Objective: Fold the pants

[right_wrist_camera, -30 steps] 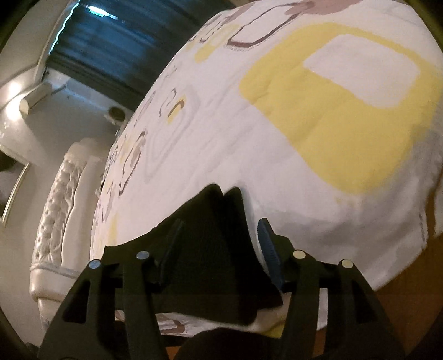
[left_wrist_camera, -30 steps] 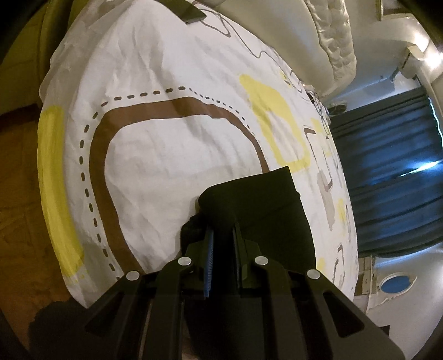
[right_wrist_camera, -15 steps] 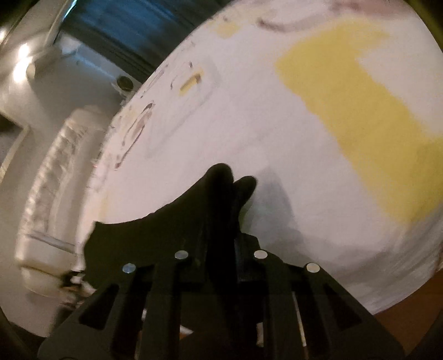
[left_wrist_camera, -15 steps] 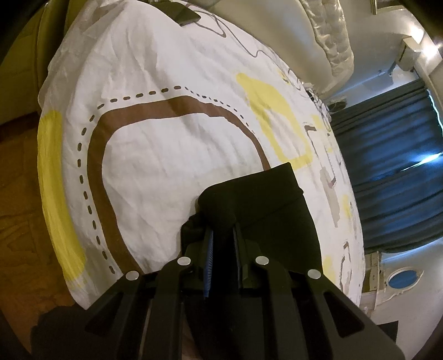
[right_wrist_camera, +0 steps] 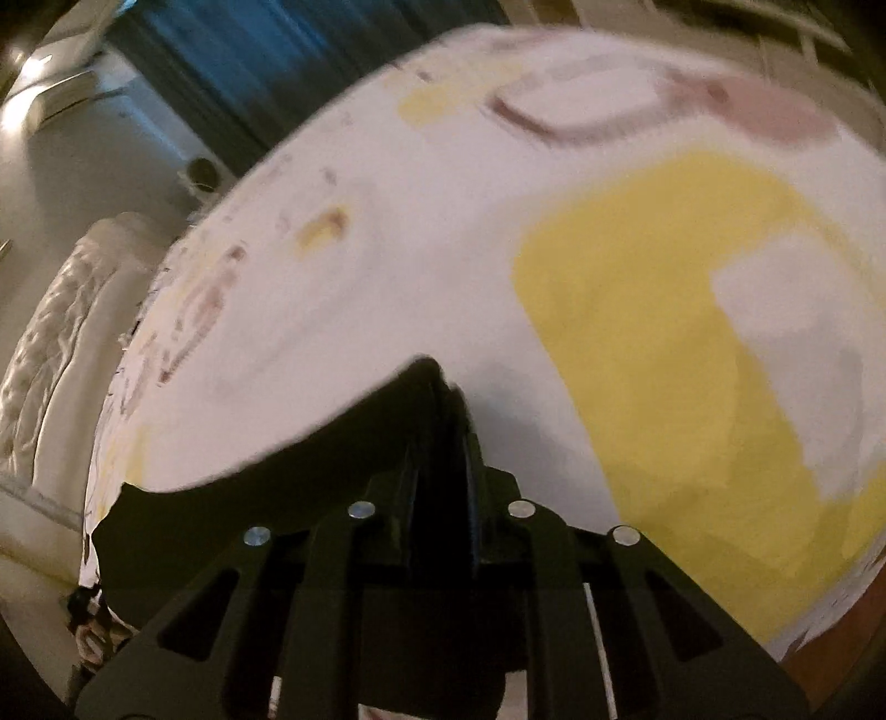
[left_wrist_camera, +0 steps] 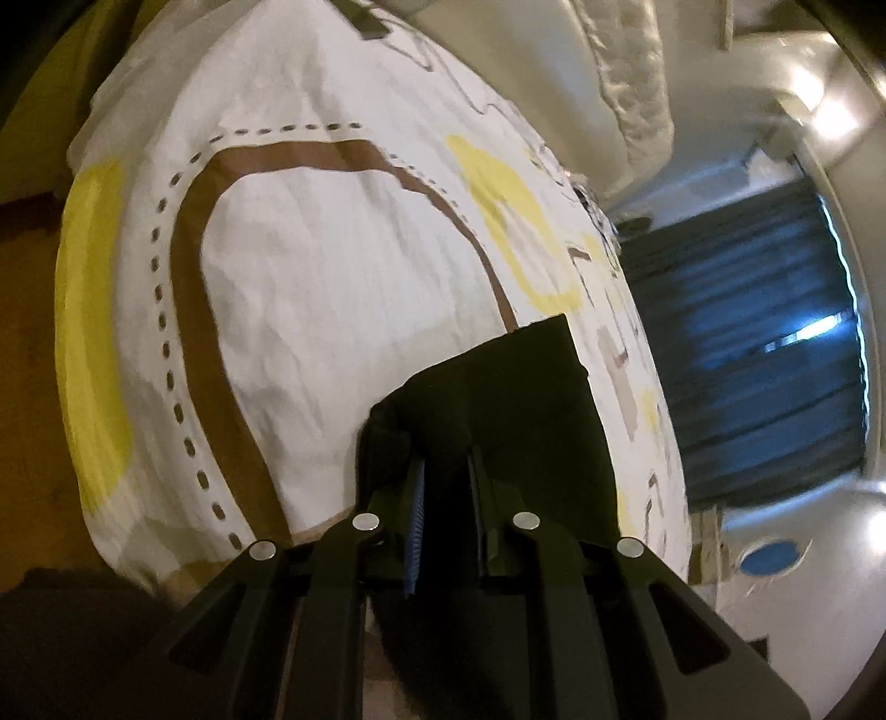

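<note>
The black pants [left_wrist_camera: 520, 404] lie on a bed with a white patterned cover [left_wrist_camera: 332, 266]. My left gripper [left_wrist_camera: 446, 487] is shut on a bunched edge of the pants, which spread away to the right of it. In the right wrist view the pants [right_wrist_camera: 343, 443] stretch to the left, and my right gripper [right_wrist_camera: 440, 454] is shut on a folded corner of them, held a little above the cover [right_wrist_camera: 432, 232]. The fabric hides most of the fingers in both views.
A padded white headboard [left_wrist_camera: 631, 83] stands at the far end of the bed. Dark blue curtains [left_wrist_camera: 742, 343] hang beyond the bed. Wooden floor [left_wrist_camera: 27, 343] lies past the bed's left edge. A dark flat object [left_wrist_camera: 365, 16] lies at the bed's far end.
My right gripper closed from open onto the pants corner and lifted it, shifting over the bed. My left gripper kept its hold and moved only slightly.
</note>
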